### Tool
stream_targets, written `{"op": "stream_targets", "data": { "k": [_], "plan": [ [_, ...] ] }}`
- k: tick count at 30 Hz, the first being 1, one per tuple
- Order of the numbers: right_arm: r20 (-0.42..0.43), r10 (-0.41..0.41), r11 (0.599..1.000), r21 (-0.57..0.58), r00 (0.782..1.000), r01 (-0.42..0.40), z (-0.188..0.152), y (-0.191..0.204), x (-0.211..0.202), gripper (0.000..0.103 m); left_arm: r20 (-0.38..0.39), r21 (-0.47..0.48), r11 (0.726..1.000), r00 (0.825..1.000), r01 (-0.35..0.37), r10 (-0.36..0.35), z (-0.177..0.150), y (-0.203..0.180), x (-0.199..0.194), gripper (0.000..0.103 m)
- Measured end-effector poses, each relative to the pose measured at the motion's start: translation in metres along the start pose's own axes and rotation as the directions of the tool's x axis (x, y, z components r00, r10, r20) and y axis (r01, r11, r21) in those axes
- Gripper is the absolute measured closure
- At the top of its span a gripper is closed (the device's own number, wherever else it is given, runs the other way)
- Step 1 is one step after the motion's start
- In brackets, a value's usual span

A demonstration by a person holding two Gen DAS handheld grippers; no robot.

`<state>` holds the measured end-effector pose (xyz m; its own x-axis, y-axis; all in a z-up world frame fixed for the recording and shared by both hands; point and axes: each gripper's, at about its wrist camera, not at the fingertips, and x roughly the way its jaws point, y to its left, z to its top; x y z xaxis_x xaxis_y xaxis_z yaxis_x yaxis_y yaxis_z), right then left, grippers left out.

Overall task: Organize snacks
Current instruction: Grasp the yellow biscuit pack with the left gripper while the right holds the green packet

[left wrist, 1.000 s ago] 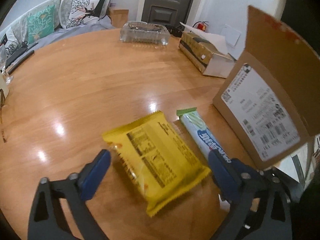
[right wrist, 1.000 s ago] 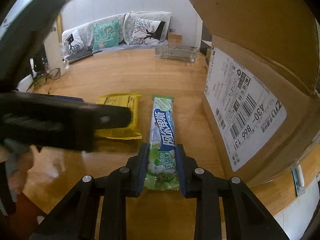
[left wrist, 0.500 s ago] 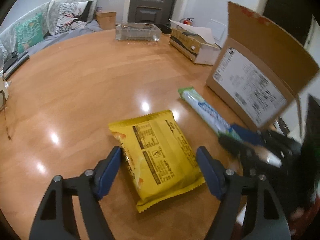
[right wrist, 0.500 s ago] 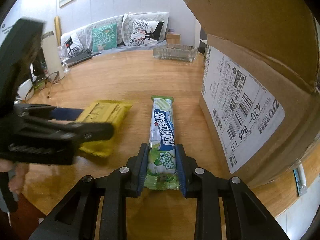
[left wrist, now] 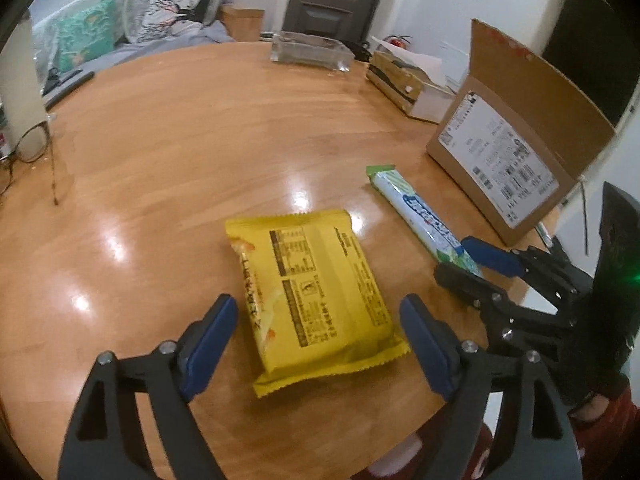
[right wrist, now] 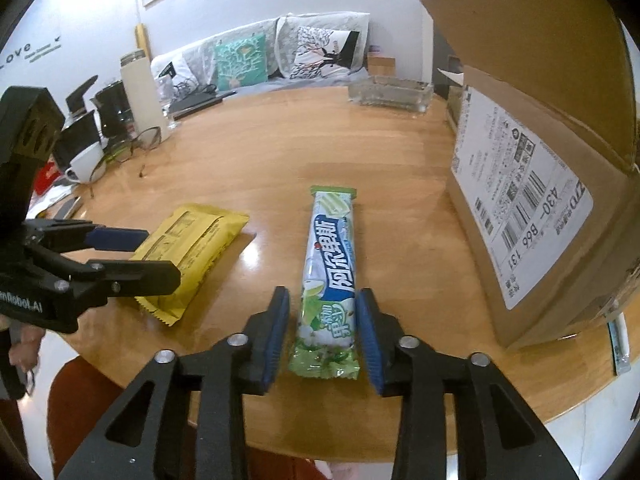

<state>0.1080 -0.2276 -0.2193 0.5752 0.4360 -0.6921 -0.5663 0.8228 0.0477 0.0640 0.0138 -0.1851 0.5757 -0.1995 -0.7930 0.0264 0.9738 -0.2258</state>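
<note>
A yellow snack packet [left wrist: 312, 288] lies flat on the round wooden table [left wrist: 180, 140], between the blue pads of my left gripper [left wrist: 318, 316]. Its jaws are opening and the pads stand clear of the packet. To the right lies a long green and white snack bar [right wrist: 330, 272]. My right gripper [right wrist: 323, 320] straddles the bar's near end, jaws opening, with a gap on each side. An open cardboard box [right wrist: 540, 220] stands right of the bar. The right wrist view also shows the yellow packet [right wrist: 192, 248] and the left gripper [right wrist: 136, 256].
At the far side stand a clear glass tray [left wrist: 308, 50] and a tissue box [left wrist: 404, 80]. Glasses [left wrist: 28, 148], a white flask [right wrist: 142, 96], a mug and dark kettles crowd the left edge. The table's near edge runs just under both grippers.
The right gripper's pads have come off the green bar's end. The left gripper drew back from the box, narrowed around the yellow packet, then widened; the packet turned slightly.
</note>
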Motion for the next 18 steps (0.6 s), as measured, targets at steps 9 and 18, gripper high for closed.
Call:
{"op": "stream_targets", "data": {
  "k": [9, 18],
  "plan": [
    [0.007, -0.038, 0.999, -0.013, 0.999, 0.038, 0.011, -0.004, 0.012, 0.066, 0.047, -0.032, 0.984, 0.984, -0.173, 0.174, 0.01, -0.018, 0.018, 0.03],
    [0.034, -0.038, 0.998, -0.053, 0.999, 0.04, 0.015, -0.001, 0.019, 0.081, 0.069, 0.017, 0.982, 0.98, -0.187, 0.185, 0.005, -0.018, 0.016, 0.037]
  ]
}}
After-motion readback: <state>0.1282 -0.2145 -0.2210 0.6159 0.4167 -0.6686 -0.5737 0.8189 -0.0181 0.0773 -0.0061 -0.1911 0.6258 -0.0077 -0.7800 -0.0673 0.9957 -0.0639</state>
